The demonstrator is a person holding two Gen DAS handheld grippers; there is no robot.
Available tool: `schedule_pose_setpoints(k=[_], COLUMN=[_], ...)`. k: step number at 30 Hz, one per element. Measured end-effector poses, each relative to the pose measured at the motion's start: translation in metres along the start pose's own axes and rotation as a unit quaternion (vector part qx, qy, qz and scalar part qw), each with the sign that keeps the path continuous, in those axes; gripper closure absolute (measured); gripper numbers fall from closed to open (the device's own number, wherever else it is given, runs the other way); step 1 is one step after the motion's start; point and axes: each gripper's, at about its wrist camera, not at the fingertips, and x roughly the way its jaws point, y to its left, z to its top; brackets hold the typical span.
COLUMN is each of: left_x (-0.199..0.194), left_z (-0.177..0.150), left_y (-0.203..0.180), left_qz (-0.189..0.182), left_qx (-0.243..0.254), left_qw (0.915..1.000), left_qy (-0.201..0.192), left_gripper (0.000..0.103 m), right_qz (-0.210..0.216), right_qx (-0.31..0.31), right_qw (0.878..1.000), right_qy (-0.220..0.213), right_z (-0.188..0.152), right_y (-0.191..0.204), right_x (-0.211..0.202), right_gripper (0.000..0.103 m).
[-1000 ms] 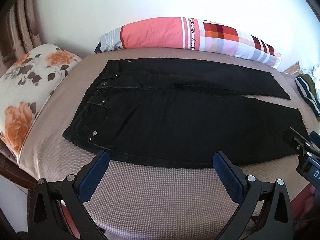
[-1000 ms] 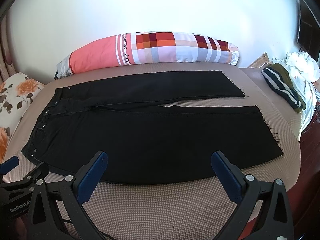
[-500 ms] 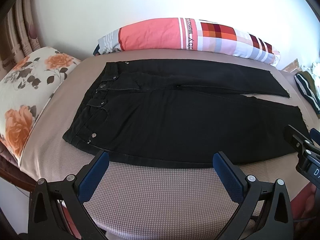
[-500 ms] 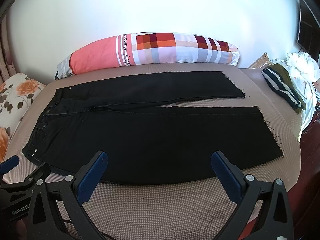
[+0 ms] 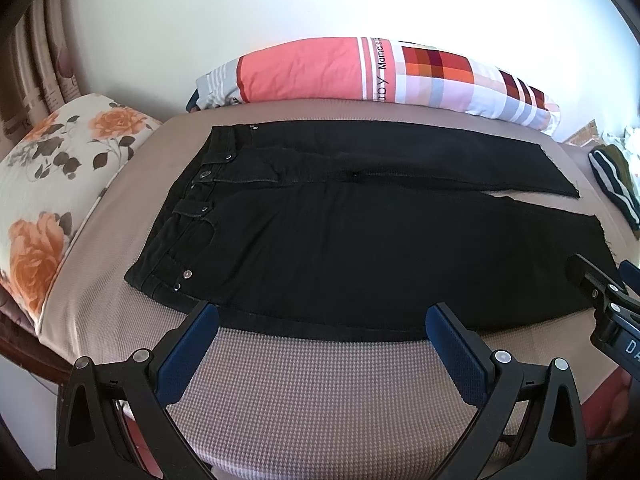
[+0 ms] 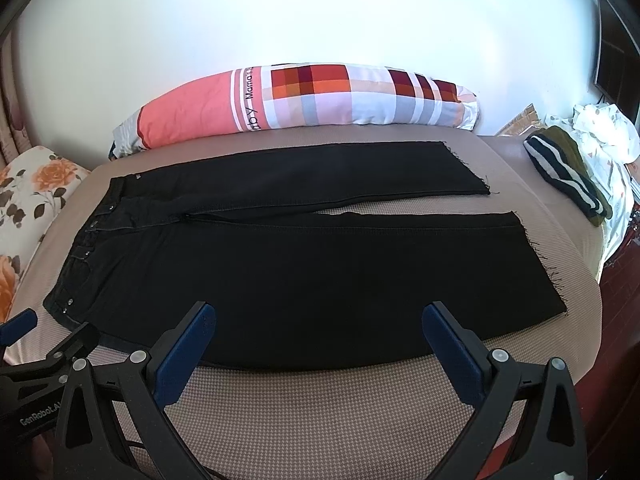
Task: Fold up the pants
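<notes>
The black pants (image 5: 360,240) lie flat on the bed (image 5: 320,392), with the waistband to the left and the two legs running to the right, a narrow gap open between them near the hems. The far leg lies close to the long checked pillow (image 6: 312,100). Nothing is folded yet.

The left gripper (image 5: 320,344) is low in front of the near edge of the pants, on the waist side; its jaws are spread wide and hold nothing. The right gripper (image 6: 316,344) is in front of the near leg, further toward the hem; its jaws are also spread wide and empty. Both are near the cloth but not touching it.

The step in hand seems to be the first fold, one leg over the other. To do it well, each gripper should probably take the near side seam, one by the waistband and one close to the frayed hem (image 6: 540,264), pinching both layers together. Then both should lift at the same height and carry the near leg over the far one, so that the seams and hems meet and no wrinkle is trapped.

Some things cannot be seen well. The black cloth shows almost no folds or seams in its middle. The near edge of the bed is cut off behind the grippers. The striped garment (image 6: 560,172) at the right is seen only in part.
</notes>
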Motion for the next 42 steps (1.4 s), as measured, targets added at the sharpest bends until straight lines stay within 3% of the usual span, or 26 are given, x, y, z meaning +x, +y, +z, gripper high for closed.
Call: schedule_pose_setpoints(k=[8,15,19,23,25,28,33,37,40,42], left_x=[0.005,0.019,0.029,0.047,0.062,0.09,0.151,0.202,0.24,0.262], left_z=[0.014,0.046,0.08,0.121,0.139,0.167,0.201,0.218,0.227,0.231], left_y=[0.003,0.026,0.052,0.087,0.105,0.139,0.188,0.22,0.24,0.253], left_qz=[0.0,-0.014,-0.027,-0.024,-0.014,-0.029,-0.066,-0.093,-0.139,-0.178], left_qx=[-0.003,-0.016,-0.028,-0.037,-0.038,-0.043,-0.069,-0.114,-0.151,-0.183], left_qw=[1.0,0.9997,0.9991,0.999,0.9992,0.9986,0.9952,0.9875,0.9747,0.9607], left_qy=[0.005,0.015,0.019,0.008,0.004,0.001,0.02,0.055,0.088,0.109], left_gripper=[0.0,0.0,0.0,0.0,0.001,0.003,0.021,0.042,0.055,0.059], right_qz=[-0.002,0.049,0.085,0.049,0.072,0.109,0.145,0.17,0.198,0.207], right_qx=[-0.001,0.005,0.02,0.008,-0.001,0.0,-0.013,0.004,0.033,0.052], right_qw=[1.0,0.999,0.996,0.999,0.997,0.994,0.989,0.985,0.979,0.975], right_qy=[0.005,0.016,0.016,0.016,0.015,0.0,-0.015,0.011,0.043,0.064], right_z=[0.009,0.031,0.056,0.085,0.1,0.118,0.143,0.153,0.156,0.157], right_y=[0.001,-0.002,-0.007,-0.004,0.0,0.004,0.015,0.021,0.025,0.03], right_x=[0.008,0.02,0.03,0.049,0.058,0.067,0.091,0.119,0.141,0.157], right_gripper=[0.0,0.0,0.0,0.0,0.0,0.0,0.0,0.0,0.0,0.0])
